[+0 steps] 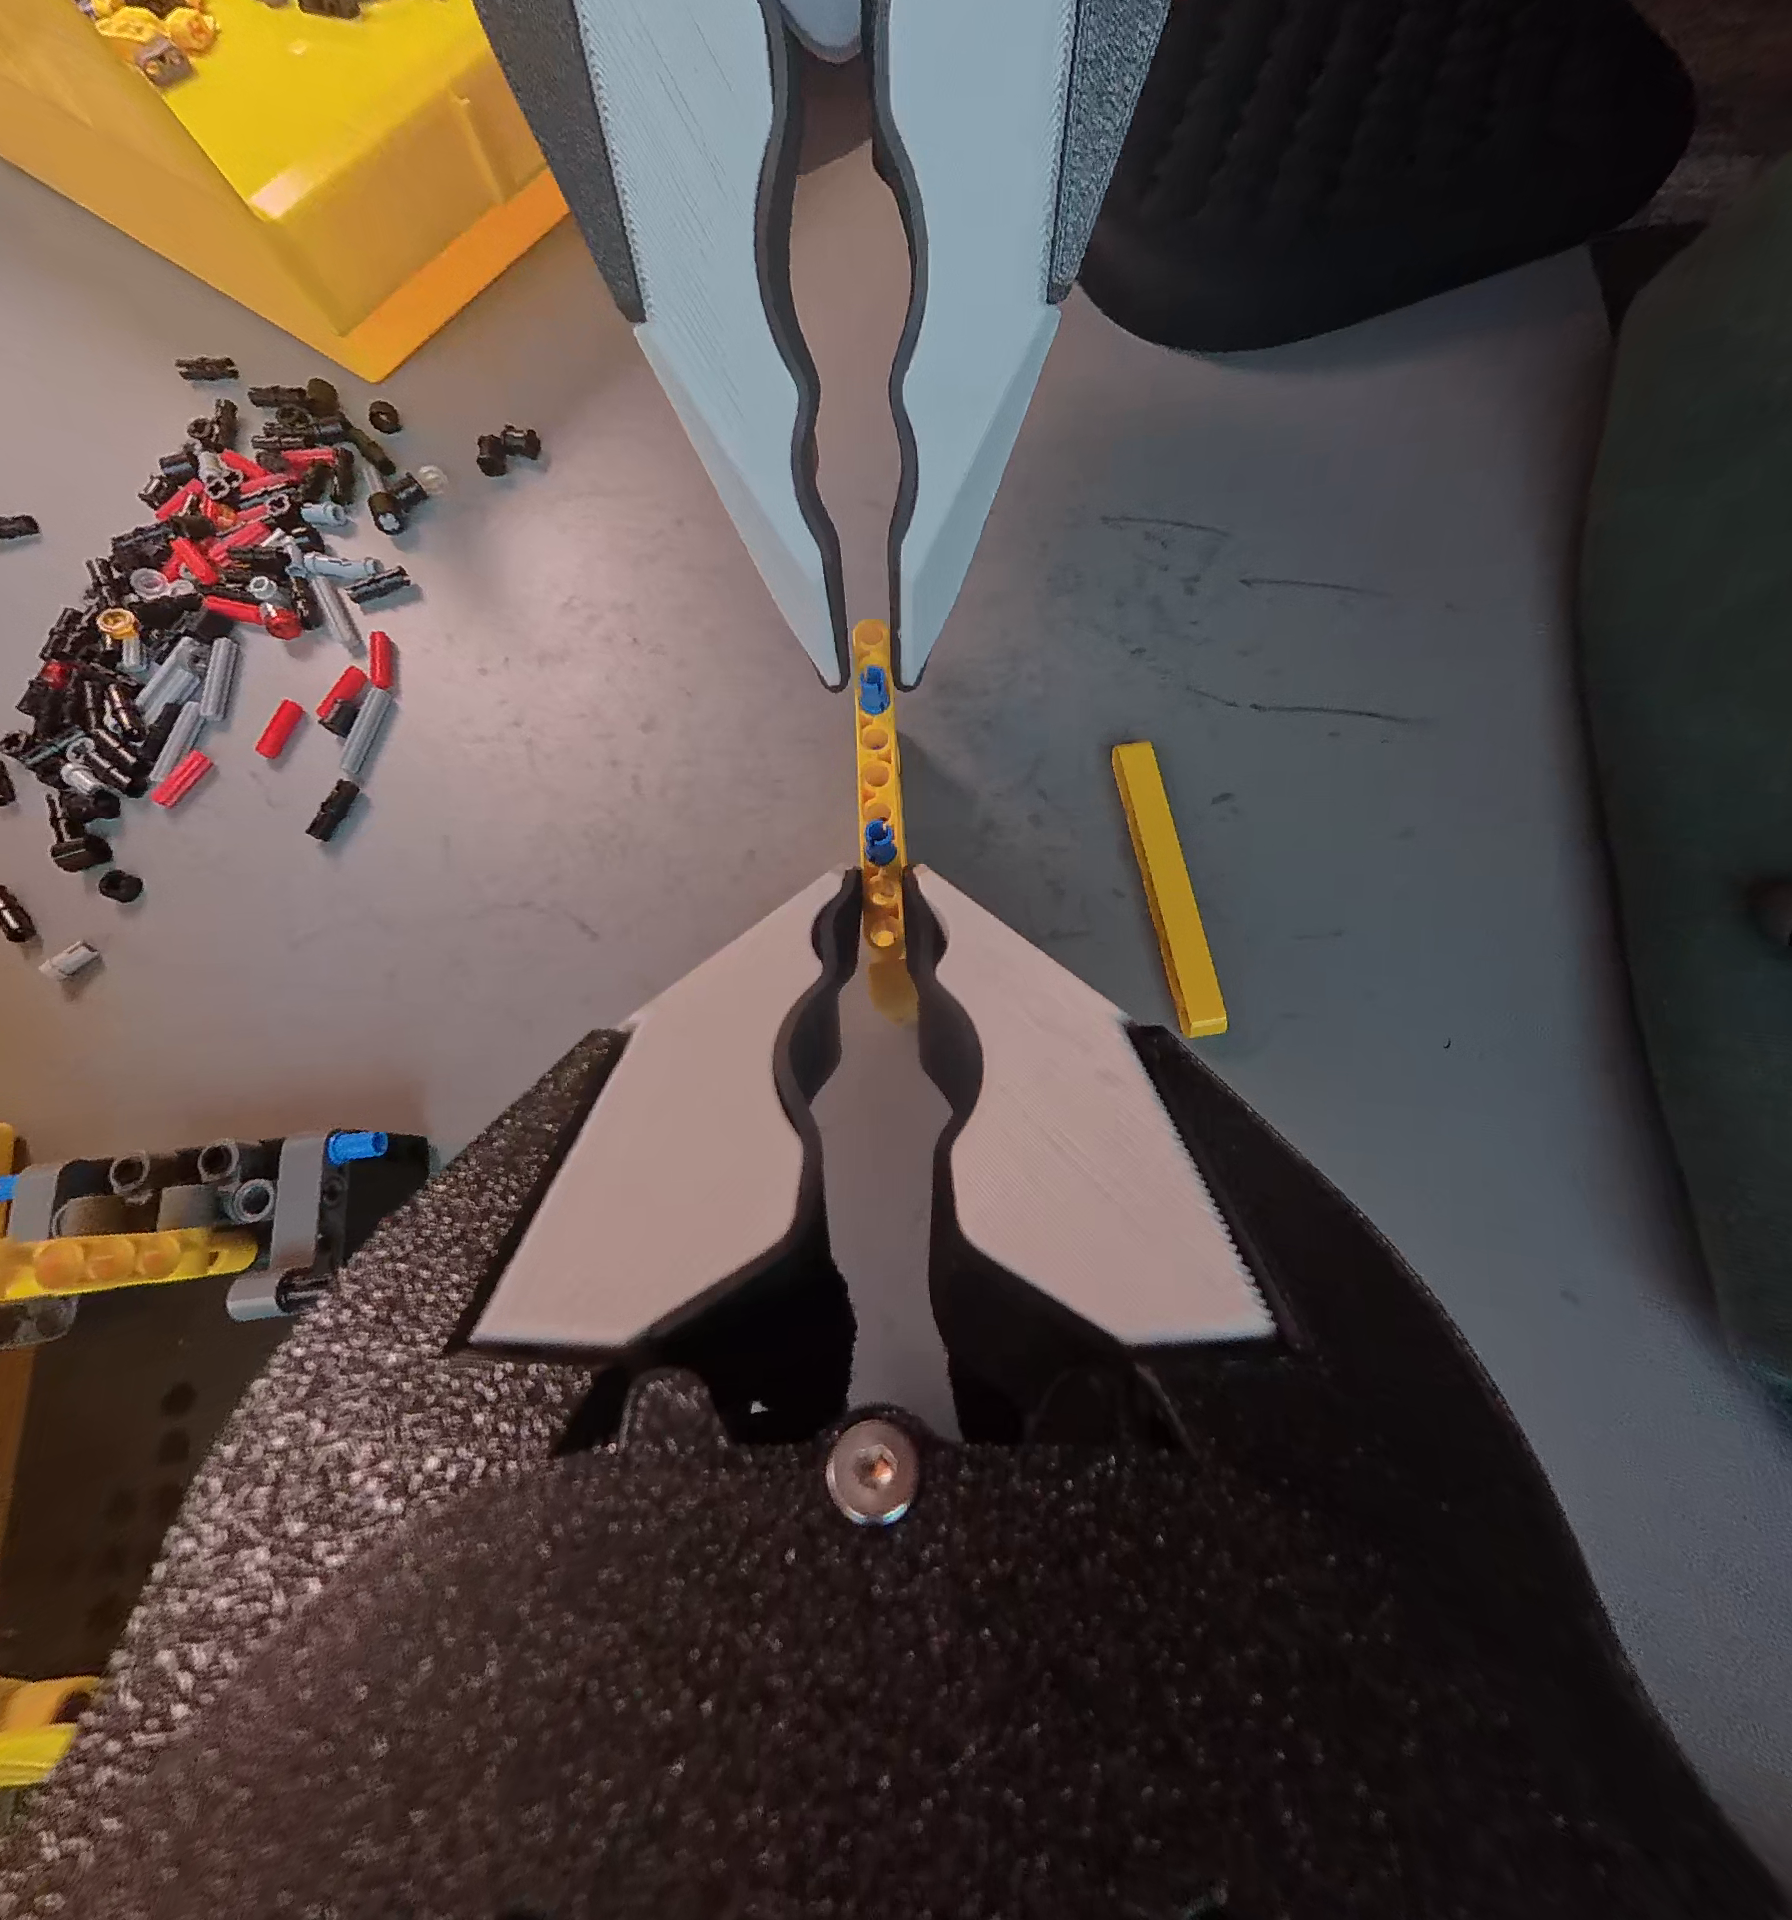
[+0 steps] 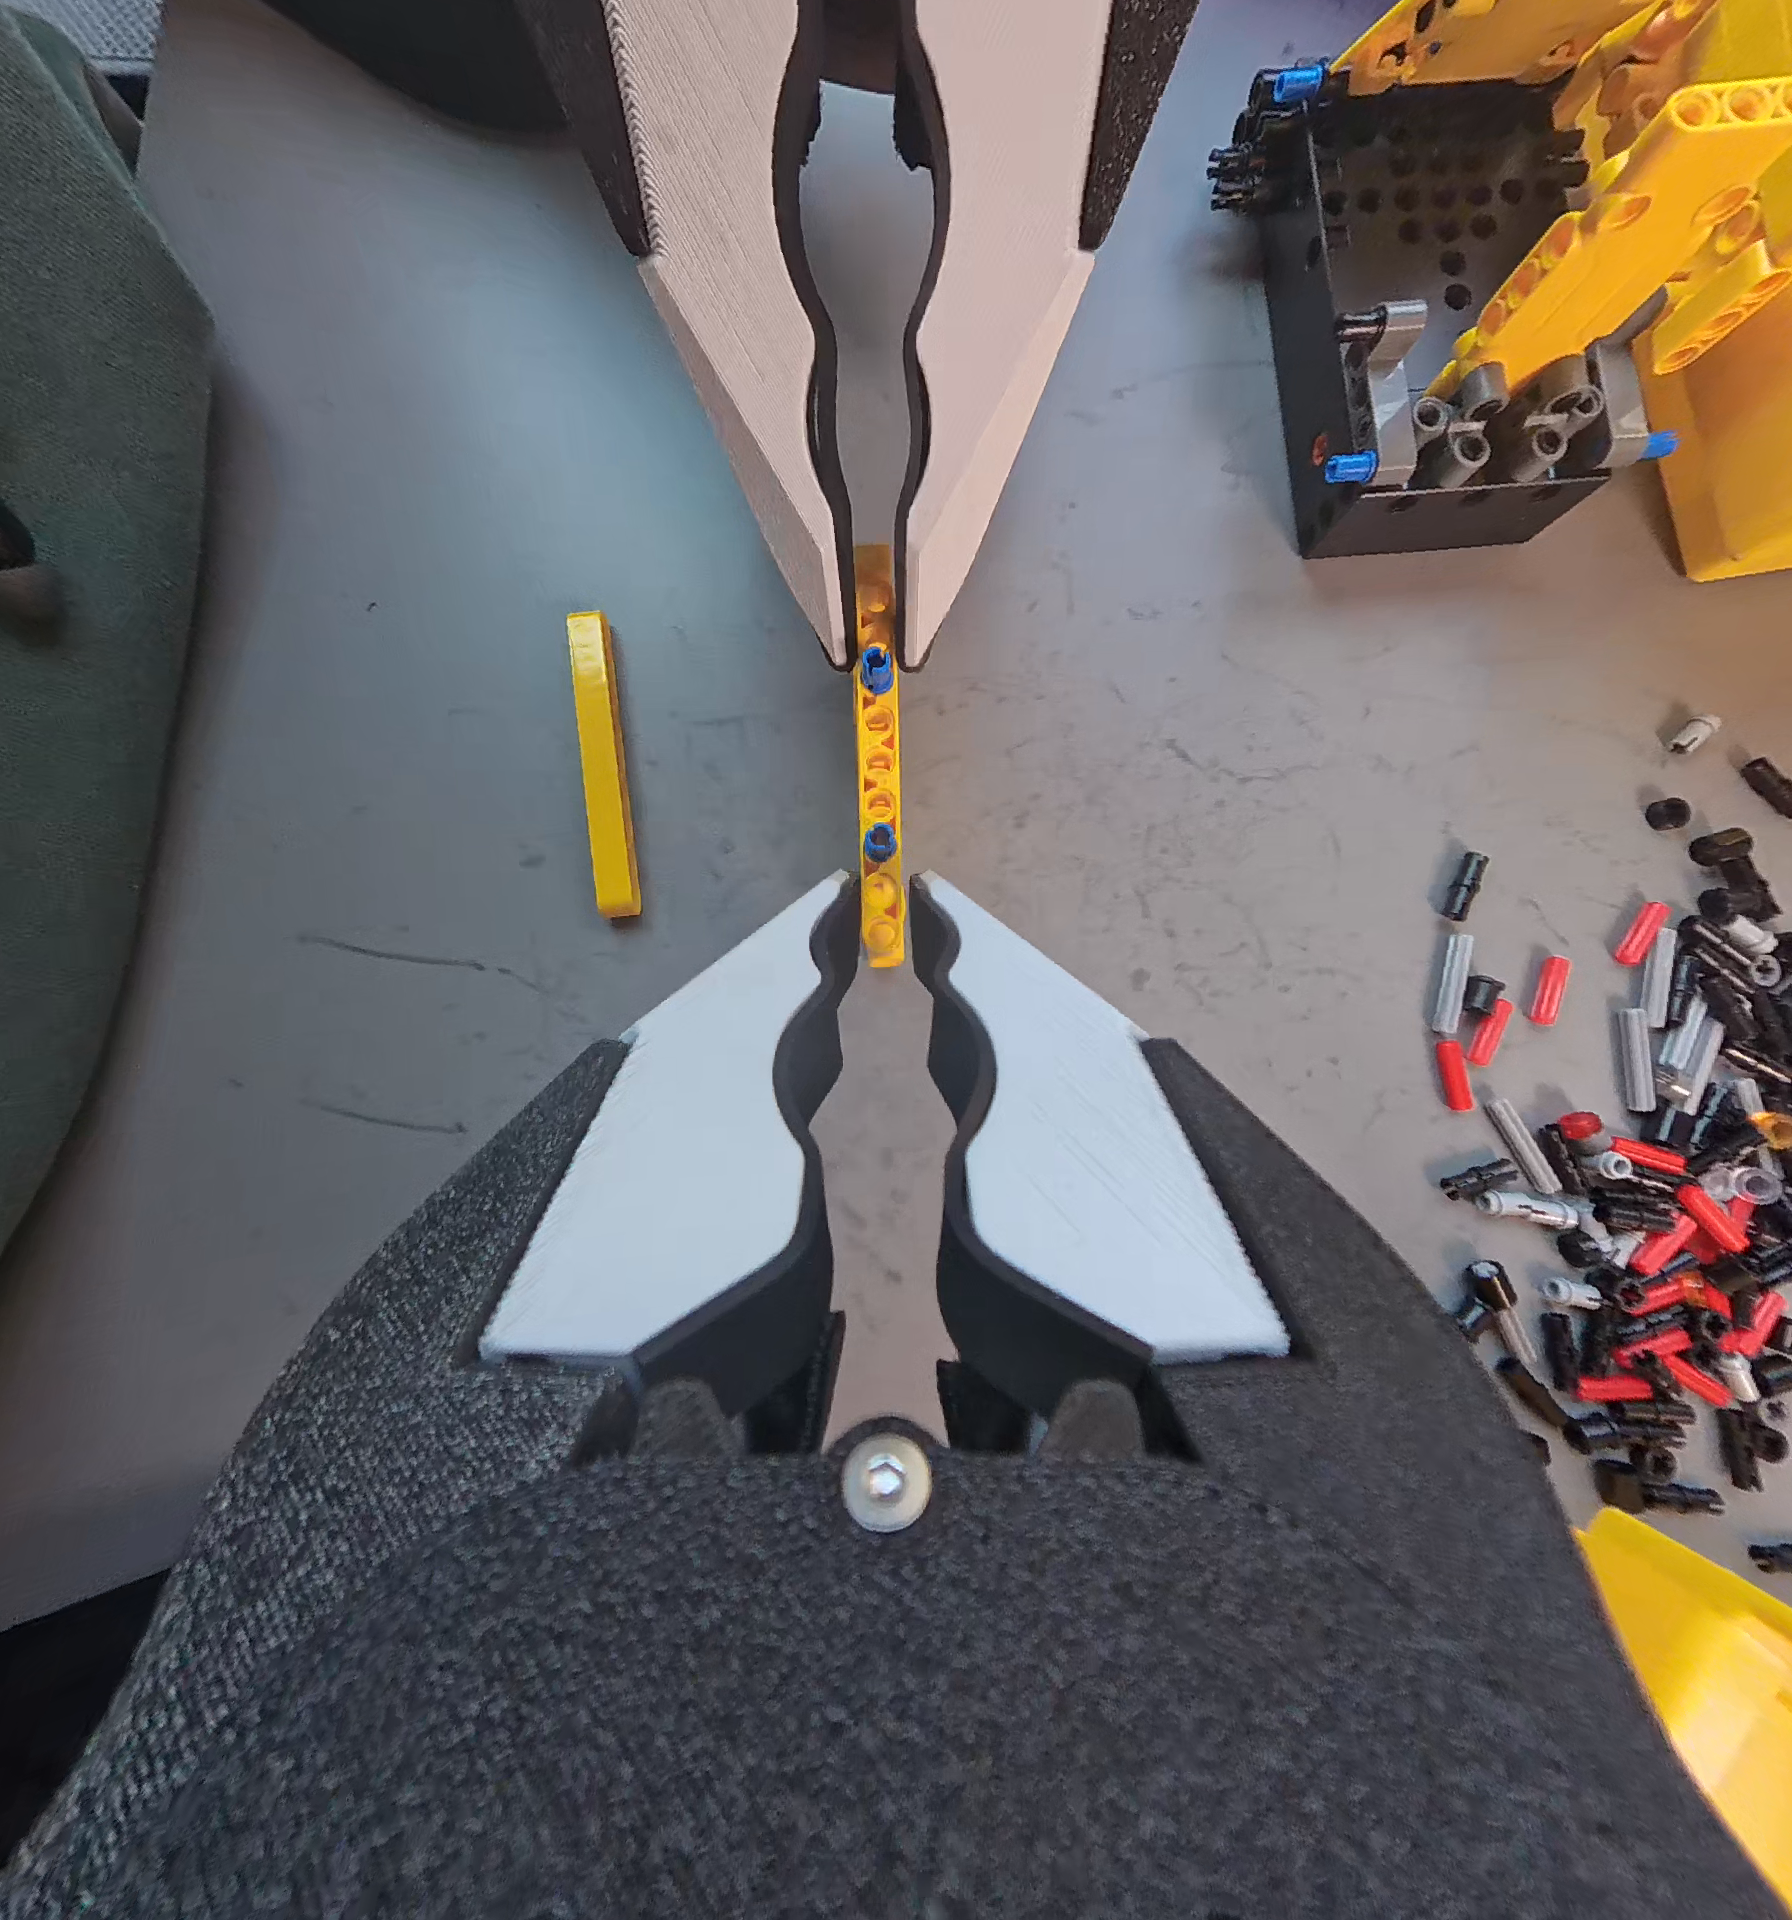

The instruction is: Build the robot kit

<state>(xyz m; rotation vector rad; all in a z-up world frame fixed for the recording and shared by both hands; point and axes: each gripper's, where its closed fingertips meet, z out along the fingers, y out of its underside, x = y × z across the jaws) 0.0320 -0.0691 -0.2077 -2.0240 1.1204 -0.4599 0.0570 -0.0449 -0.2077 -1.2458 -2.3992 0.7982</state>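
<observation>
The grey table [image 1: 559, 935] is carrying every item in view. A yellow bin [image 1: 279, 156] is sitting at its far left in the left wrist view. A partly built black and yellow model [image 2: 1494, 343] is standing at the upper right in the right wrist view. A loose pile of black, red and grey pins [image 1: 175, 623] is lying spread on the table between bin and model.

The left gripper [image 1: 881, 883] is closing its jaws almost fully on one end of a yellow perforated beam [image 1: 879, 769]. The right gripper [image 2: 881, 883] is clamping the opposite end in the same way, with only the beam's thickness separating its fingertips. The two grippers are facing each other tip to tip, and the beam is spanning the gap between them above the table.

A second, plain yellow beam [image 1: 1167, 883] is lying flat on the table just beside the held one, untouched.

Two blue pins [image 2: 876, 665] are sitting in holes of the held beam, one near each gripper.
</observation>
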